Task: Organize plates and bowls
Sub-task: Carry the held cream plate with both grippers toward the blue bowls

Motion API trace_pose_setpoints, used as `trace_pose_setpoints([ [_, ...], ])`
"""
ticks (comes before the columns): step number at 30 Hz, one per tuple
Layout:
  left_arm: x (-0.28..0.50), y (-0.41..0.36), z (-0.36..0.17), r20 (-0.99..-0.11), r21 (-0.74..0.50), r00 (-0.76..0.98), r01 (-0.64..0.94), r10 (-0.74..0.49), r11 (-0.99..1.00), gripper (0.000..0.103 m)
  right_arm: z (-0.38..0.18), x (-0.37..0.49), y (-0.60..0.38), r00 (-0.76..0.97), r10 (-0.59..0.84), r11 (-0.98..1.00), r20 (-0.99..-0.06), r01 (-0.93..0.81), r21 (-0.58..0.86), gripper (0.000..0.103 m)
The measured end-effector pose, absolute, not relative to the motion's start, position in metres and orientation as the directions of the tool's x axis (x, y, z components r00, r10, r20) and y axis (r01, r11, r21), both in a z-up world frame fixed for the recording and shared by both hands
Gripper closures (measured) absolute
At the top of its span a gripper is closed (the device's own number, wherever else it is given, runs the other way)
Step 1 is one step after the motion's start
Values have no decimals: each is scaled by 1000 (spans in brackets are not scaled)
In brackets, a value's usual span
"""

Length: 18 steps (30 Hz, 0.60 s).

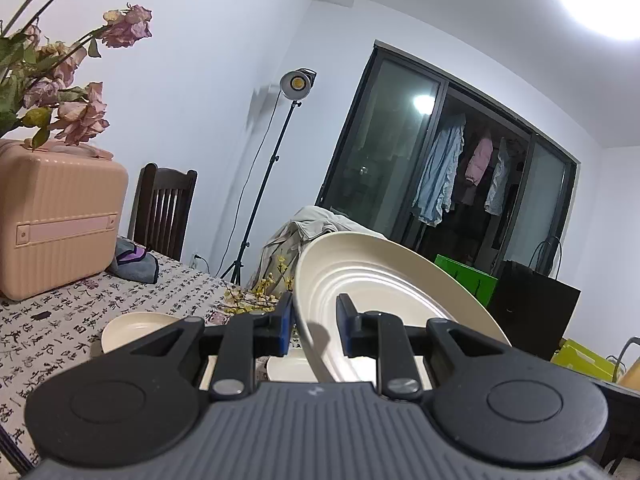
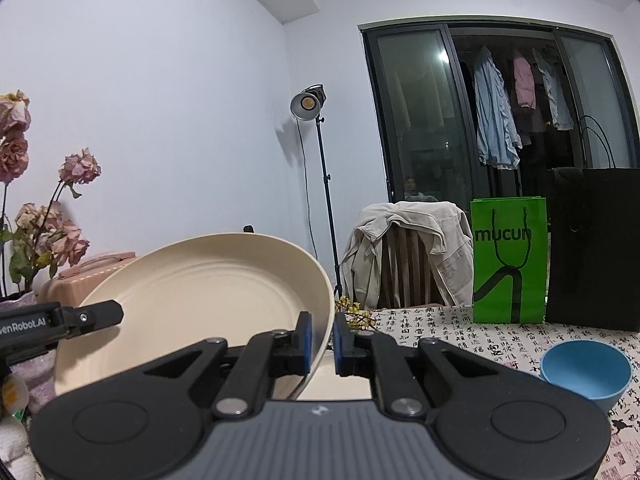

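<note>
A large cream plate (image 1: 380, 276) hangs tilted above the table, held by both grippers. My left gripper (image 1: 314, 320) is shut on its near left rim, blue pads on either side of the edge. In the right wrist view the same plate (image 2: 200, 280) fills the left half, and my right gripper (image 2: 322, 340) is shut on its right rim. One finger (image 2: 100, 314) of the left gripper reaches the plate's far left edge. A small cream plate (image 1: 132, 328) lies on the tablecloth, and another cream dish (image 2: 340, 384) sits under the grippers. A blue bowl (image 2: 586, 372) stands at the right.
A pink case (image 1: 56, 216), dried roses (image 1: 80, 112) and a grey cloth (image 1: 136, 264) occupy the table's left. A green bag (image 2: 508, 260) and a black bag (image 2: 592, 248) stand at the back right. Behind the table is a chair draped with a jacket (image 2: 404, 256); a lamp stand (image 2: 326, 200) stands beyond it.
</note>
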<state>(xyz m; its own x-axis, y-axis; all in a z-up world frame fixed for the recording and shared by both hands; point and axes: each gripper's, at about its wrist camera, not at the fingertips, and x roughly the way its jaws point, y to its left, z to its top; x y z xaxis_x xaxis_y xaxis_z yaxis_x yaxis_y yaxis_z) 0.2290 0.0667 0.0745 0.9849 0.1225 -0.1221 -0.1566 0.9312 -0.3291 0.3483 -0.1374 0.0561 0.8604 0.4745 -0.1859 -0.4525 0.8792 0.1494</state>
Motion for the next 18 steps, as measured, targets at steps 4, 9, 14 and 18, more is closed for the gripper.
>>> trace_pose_setpoints([
  [4, 220, 63, 71, -129, -331, 984, -156, 119, 931, 81, 53, 341, -142, 859, 476, 879, -188, -453, 153, 92],
  [9, 208, 58, 66, -137, -329, 984, -155, 115, 931, 81, 45, 322, -149, 859, 475, 878, -188, -450, 162, 92],
  [14, 196, 51, 61, -143, -324, 984, -150, 108, 934, 81, 39, 304, -157, 862, 469, 881, -191, -442, 168, 92],
  [18, 187, 44, 56, -149, -322, 984, -142, 98, 936, 81, 36, 292, -165, 867, 460, 885, -193, -432, 172, 92],
])
